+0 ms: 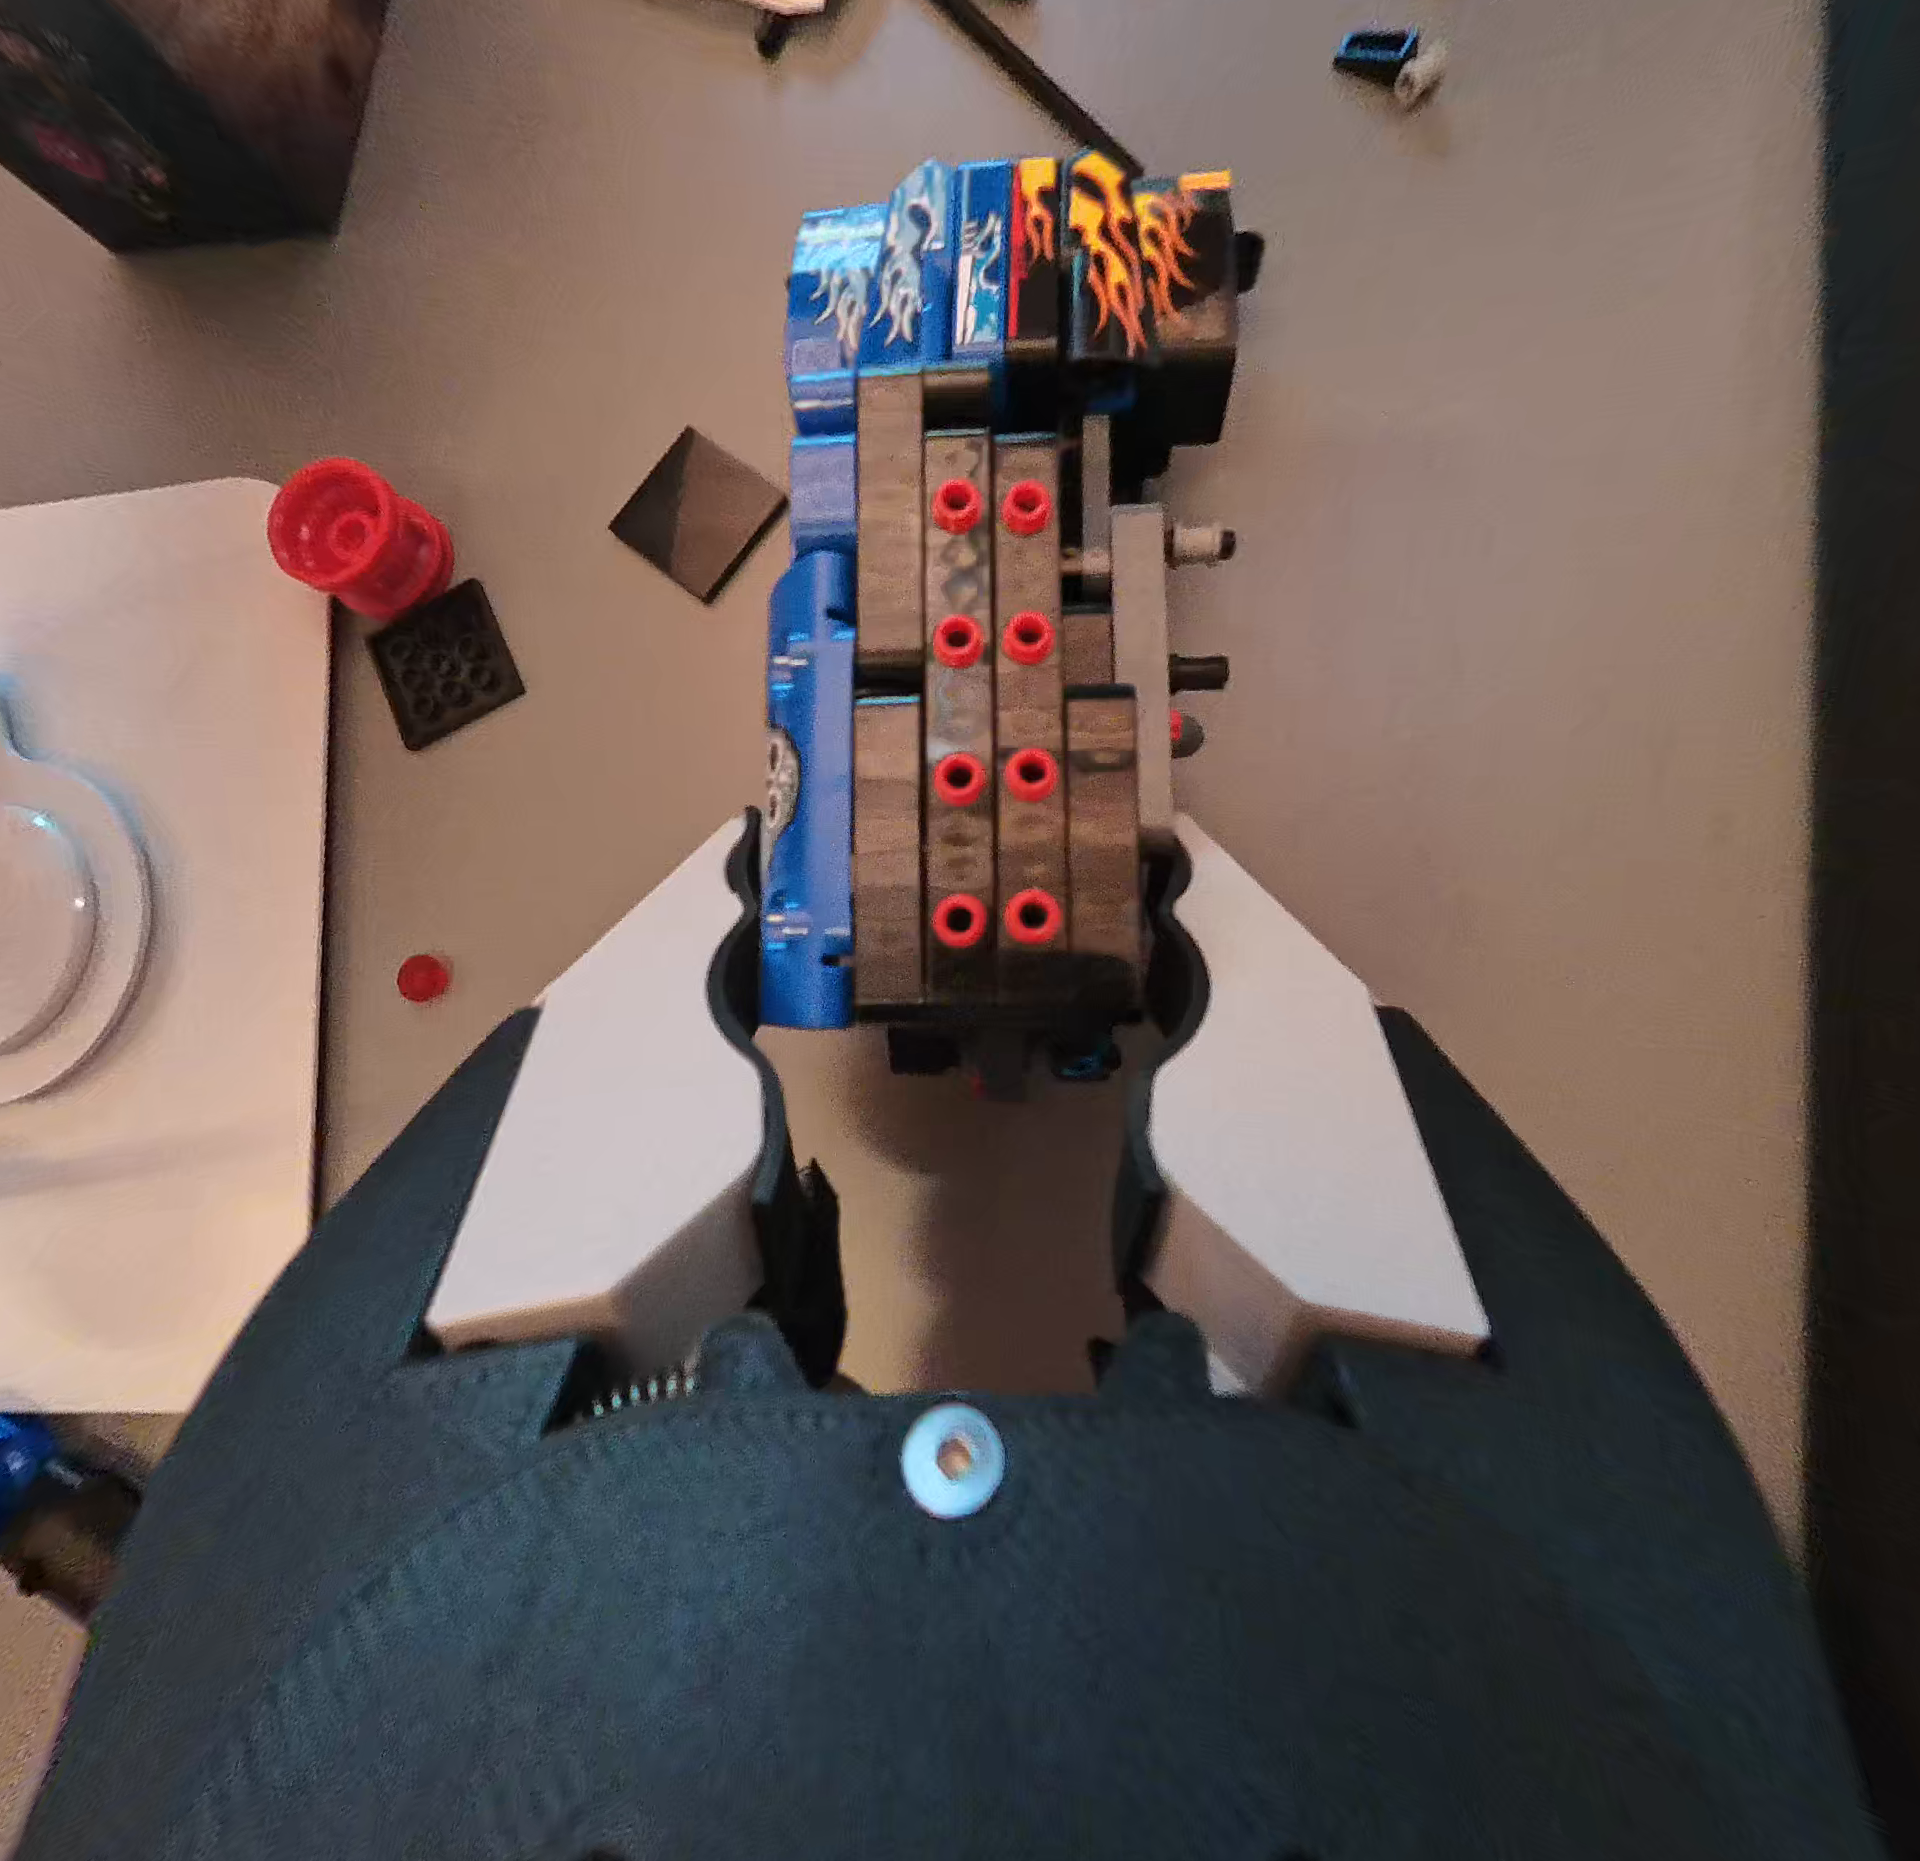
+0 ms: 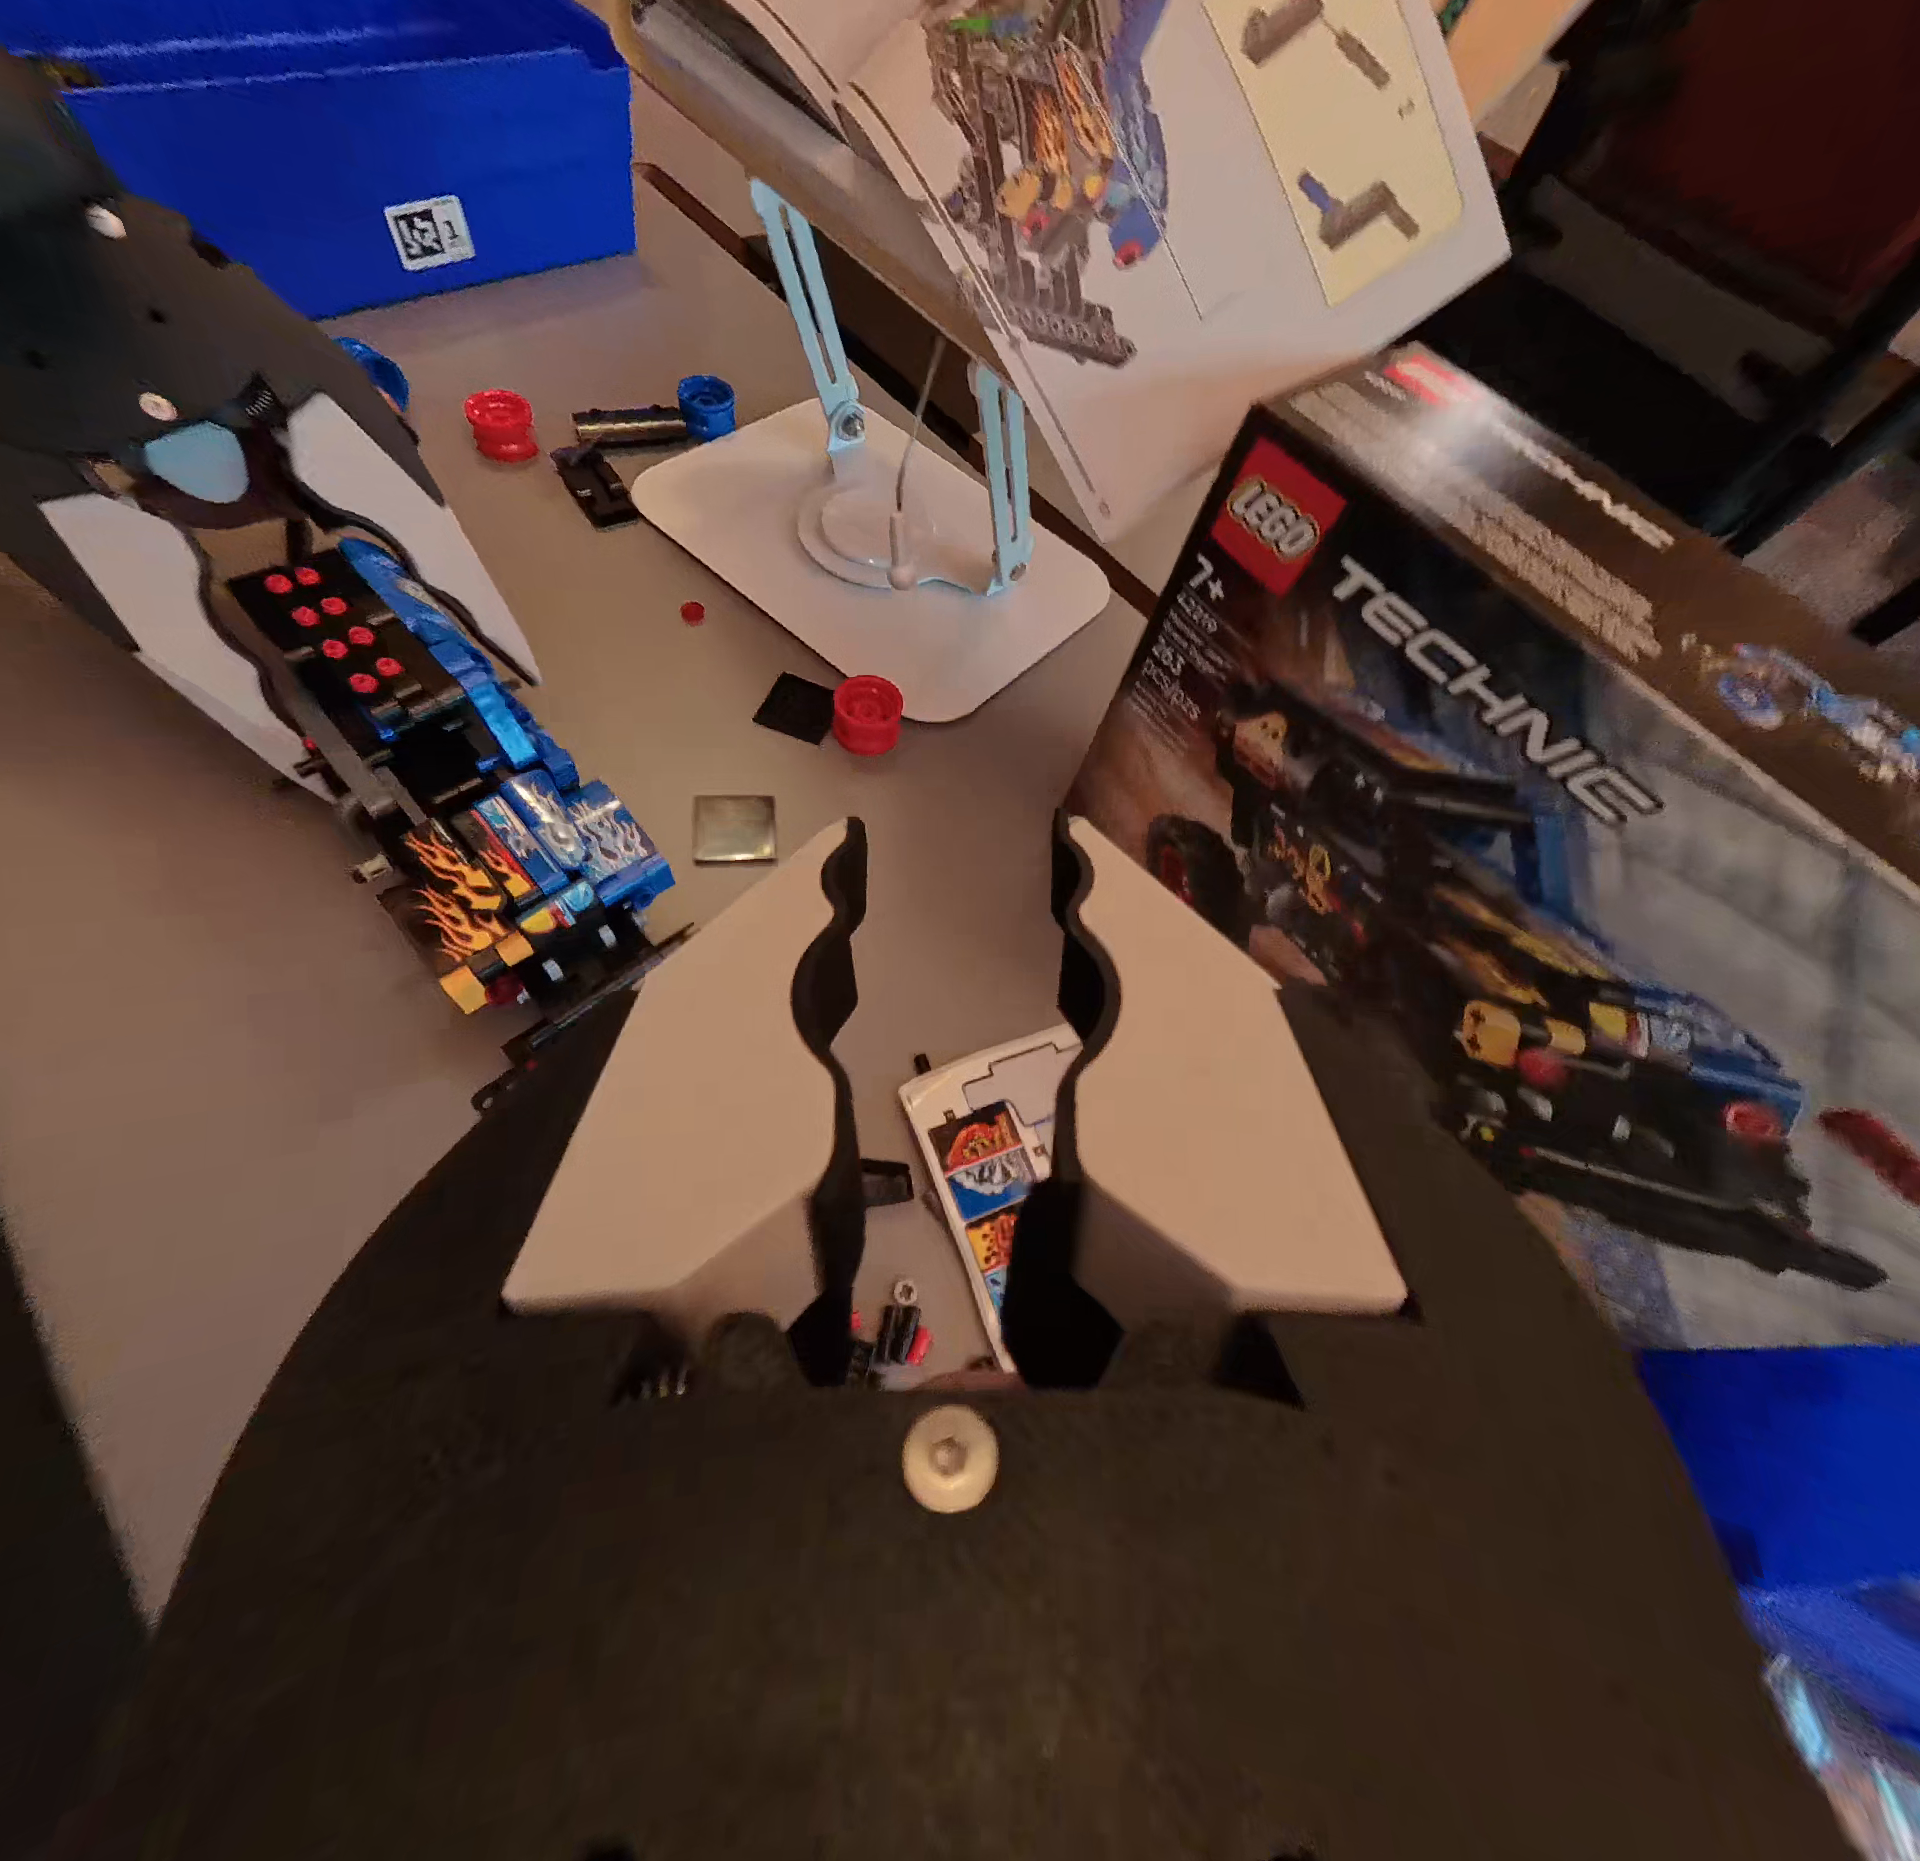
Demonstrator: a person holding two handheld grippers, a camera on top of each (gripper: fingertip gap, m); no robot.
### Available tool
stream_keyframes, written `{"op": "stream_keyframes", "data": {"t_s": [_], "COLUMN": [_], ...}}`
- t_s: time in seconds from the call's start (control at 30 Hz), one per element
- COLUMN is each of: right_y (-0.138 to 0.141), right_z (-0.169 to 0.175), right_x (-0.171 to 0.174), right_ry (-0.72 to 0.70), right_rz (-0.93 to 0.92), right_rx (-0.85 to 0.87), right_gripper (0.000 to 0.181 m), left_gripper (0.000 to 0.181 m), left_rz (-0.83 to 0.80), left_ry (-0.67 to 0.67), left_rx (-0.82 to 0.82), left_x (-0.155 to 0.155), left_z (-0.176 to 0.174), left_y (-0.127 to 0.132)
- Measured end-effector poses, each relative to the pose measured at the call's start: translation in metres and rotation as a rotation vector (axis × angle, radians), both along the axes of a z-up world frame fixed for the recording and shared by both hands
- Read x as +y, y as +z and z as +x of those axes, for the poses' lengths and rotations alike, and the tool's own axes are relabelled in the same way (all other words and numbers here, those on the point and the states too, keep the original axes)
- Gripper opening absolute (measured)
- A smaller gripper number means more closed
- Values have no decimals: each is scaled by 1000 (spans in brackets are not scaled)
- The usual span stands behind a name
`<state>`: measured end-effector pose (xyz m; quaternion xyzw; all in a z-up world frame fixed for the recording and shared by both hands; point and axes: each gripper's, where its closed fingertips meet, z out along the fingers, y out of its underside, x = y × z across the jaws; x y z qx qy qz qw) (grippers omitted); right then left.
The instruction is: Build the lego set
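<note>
A partly built truck body, blue on one side and black on the other, carries flame stickers at its far end and two rows of red pins down its middle. My left gripper is shut on its near end, one finger on the blue side and one on the black side, and holds it over the grey table. In the right wrist view, the truck body and left gripper are at the left. My right gripper is open and empty above the table, right of the model.
Red wheel hubs, a black plate, a black tile and a red stud lie left of the model. An instruction booklet sits on a white stand. The set's box, a sticker sheet and a blue bin are nearby. The left gripper's tips are roughly 25 centimetres from the right gripper's. To the black tile: left tips about 8 centimetres, right tips about 20 centimetres.
</note>
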<state>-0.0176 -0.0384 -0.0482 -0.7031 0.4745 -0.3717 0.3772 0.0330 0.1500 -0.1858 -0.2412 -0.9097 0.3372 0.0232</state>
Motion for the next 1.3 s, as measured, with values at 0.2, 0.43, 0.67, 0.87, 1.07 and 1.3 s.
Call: {"op": "stream_keyframes", "data": {"t_s": [0.2, 0.43, 0.67, 0.87, 1.07, 1.3], "right_y": [-18, -59, -67, -65, -75, -121], "right_z": [-7, -23, -34, -37, -17, 25], "right_x": [-22, -20, -35, -41, 17, 125], "right_ry": [-47, -9, -59, -76, 85, 345], "right_rz": [35, -9, 21, 33, 27, -72], "right_rx": [20, 176, 185, 172, 228, 371], "right_gripper": [34, 40, 40, 46, 46, 37], "left_gripper": [61, 60, 59, 59, 59, 59], "left_rz": [-78, -95, -165, -246, -219, -156], "left_ry": [40, 100, 224, 375, 404, 364], "left_rx": [-52, -107, -151, -166, -140, -47], "left_x": [11, 41, 93, 154, 170, 137], "left_z": [1, 6, 25, 48, 44, 34], "left_y": [9, 17, 50, 94, 84, 45]}}
